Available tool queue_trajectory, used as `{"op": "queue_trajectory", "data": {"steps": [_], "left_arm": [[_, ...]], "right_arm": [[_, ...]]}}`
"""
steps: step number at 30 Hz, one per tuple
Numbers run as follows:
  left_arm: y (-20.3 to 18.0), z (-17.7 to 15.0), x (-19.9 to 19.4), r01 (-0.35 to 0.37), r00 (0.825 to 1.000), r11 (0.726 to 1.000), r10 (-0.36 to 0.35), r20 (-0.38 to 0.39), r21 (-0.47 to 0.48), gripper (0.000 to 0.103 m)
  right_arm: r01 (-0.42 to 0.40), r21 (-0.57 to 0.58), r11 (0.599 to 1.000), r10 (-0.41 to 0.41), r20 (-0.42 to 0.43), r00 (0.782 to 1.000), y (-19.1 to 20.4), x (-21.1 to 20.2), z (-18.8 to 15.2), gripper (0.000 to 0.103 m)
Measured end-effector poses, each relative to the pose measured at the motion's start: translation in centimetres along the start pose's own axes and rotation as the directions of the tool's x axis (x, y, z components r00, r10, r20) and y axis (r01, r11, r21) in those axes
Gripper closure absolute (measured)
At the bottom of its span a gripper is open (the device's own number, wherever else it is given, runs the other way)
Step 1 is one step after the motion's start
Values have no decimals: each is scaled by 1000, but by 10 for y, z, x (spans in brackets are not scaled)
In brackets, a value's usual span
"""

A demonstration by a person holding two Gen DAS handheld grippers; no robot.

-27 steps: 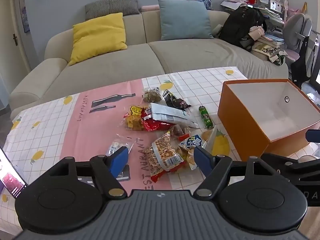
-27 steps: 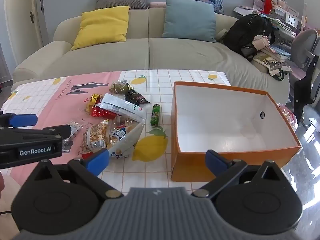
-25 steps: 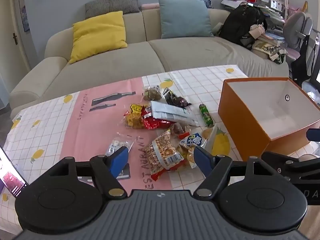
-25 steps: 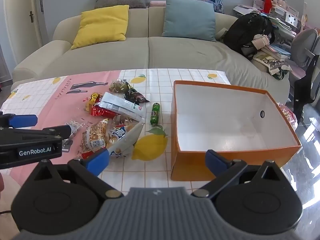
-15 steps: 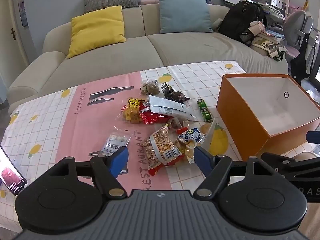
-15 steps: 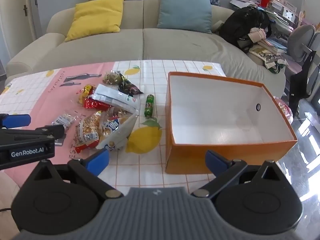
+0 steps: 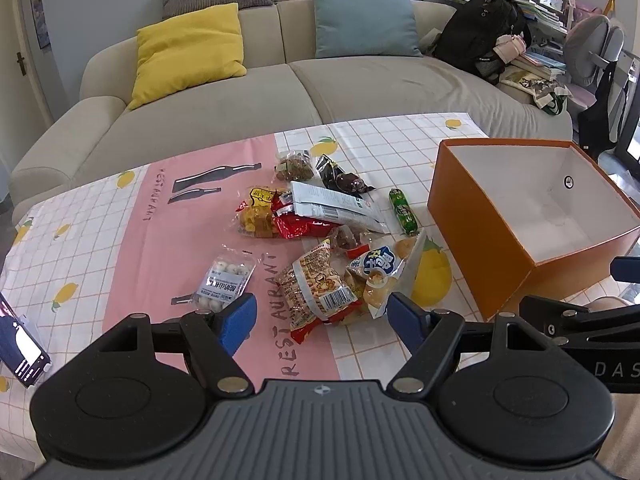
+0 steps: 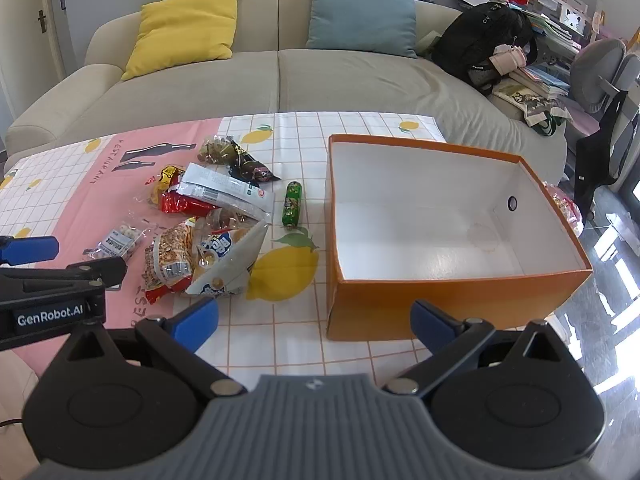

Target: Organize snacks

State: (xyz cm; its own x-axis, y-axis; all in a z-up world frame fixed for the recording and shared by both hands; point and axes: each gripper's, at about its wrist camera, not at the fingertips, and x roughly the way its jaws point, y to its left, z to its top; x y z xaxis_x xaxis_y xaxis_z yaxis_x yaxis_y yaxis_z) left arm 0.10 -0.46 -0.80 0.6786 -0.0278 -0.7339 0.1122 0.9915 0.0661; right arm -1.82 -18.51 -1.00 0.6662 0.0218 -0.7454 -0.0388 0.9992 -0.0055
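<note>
Orange cardboard, white inside: the box sits empty on the right of the table. Left of it lies the snack pile, with a green roll between pile and box. Both claws hang wide and hold nothing, the left gripper near the peanut bag, the right gripper before the box's near wall.

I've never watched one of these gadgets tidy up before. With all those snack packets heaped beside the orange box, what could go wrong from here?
The snack packets overlap: the white pouch lies across the red packet, so the open left gripper might drag two at once. The green candy roll is round and could roll away when nudged. The open right gripper hangs near the orange box, which could be pushed along the tablecloth.
</note>
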Motion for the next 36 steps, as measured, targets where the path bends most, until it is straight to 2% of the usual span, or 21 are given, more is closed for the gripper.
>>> {"op": "queue_trajectory", "data": {"steps": [36], "left_arm": [[3, 0, 4, 16, 999, 1000, -17, -38, -18, 16]], "right_arm": [[-3, 8, 1000, 3, -11, 1000, 0, -1, 2, 3]]}}
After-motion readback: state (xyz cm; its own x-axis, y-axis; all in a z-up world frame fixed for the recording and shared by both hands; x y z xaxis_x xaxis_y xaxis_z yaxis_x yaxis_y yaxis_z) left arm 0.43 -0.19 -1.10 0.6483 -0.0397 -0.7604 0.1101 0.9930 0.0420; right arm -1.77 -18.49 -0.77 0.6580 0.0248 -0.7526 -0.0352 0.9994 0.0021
